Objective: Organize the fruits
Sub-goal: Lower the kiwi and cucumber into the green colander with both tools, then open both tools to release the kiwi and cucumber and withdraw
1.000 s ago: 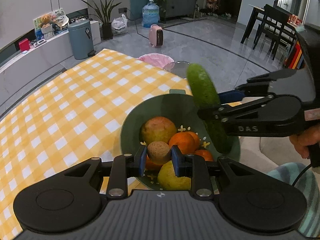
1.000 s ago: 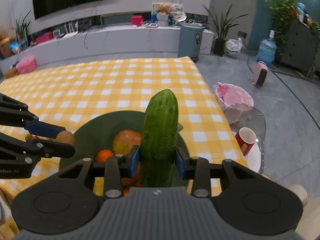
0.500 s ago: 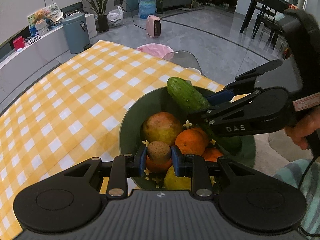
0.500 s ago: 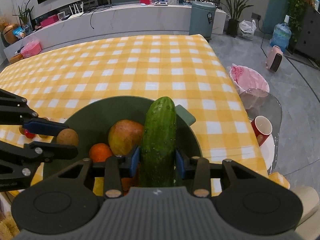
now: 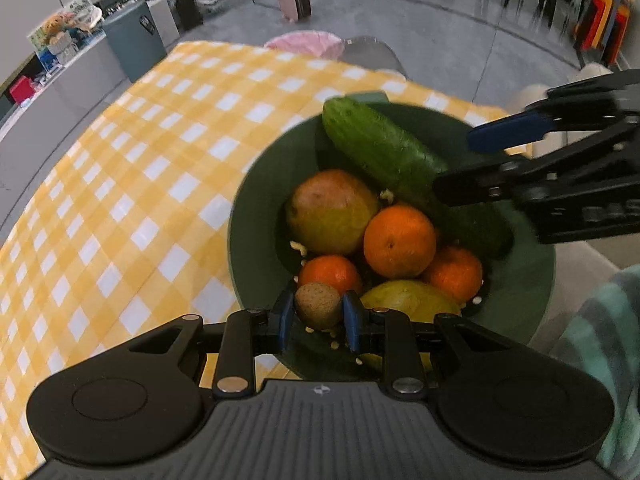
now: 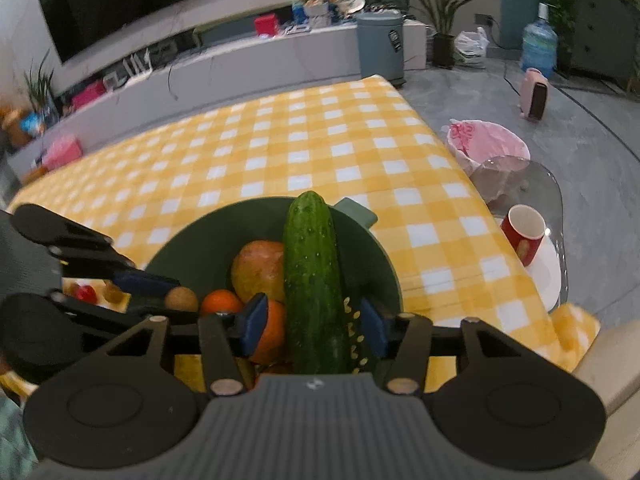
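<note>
Cucumber (image 6: 314, 280) lies in the bowl (image 5: 256, 216), right gripper (image 6: 314, 326) jaws apart around it; I'd lift straight clear. Left gripper (image 5: 318, 314) clamps 1 nut (image 5: 318, 306); lower, then release.

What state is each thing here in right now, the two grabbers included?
Left gripper: shut on small brown fruit.
Right gripper: open, pads clear of cucumber.
Cucumber: lying in green bowl on other fruit.
Red cup: upright.
</note>
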The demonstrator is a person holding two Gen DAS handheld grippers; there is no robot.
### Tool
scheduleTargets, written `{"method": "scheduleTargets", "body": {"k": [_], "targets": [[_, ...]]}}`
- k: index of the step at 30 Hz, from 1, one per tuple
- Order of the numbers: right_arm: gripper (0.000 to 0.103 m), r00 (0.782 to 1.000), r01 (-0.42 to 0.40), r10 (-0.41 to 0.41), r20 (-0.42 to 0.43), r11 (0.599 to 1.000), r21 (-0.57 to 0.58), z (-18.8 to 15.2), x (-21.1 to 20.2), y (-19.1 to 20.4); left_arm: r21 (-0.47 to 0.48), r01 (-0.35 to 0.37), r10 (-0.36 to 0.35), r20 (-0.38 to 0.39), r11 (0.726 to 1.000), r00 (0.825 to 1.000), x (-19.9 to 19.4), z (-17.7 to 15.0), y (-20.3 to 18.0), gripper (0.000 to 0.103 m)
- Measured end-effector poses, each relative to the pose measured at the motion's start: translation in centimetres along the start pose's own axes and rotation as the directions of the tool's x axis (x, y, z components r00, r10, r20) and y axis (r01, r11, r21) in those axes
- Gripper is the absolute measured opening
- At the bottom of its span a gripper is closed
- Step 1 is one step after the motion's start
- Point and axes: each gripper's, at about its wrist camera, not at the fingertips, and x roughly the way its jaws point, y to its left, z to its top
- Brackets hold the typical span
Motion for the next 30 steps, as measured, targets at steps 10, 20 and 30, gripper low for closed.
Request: {"method": "scheduleTargets", "body": {"k": [10, 20, 30], "targets": [[0.052, 1.0, -0.005, 0.003, 0.016, 0.996, 0.086, -2.0, -0.4, -0.4, -0.008, -0.007, 0.007, -0.023, 1.0, 1.0, 0.3, 0.1, 0.1, 0.034], [0.063, 0.998, -0.019, 0.011, 0.062, 0.99, 0.143, -2.3, -2.5, -0.2, -0.009, -0.003, 0.003, 0.054, 1.0, 0.999, -2.6, -0.6, -0.4, 0.058], [0.078, 0.989, -0.002, -0.017, 0.15, 0.992, 0.125, -3.2, -5.7, 3.7, -0.166, -0.043, 0.076, 0.201, 0.985, 0.977, -9.1, -4.5, 1.9, 0.062]]}}
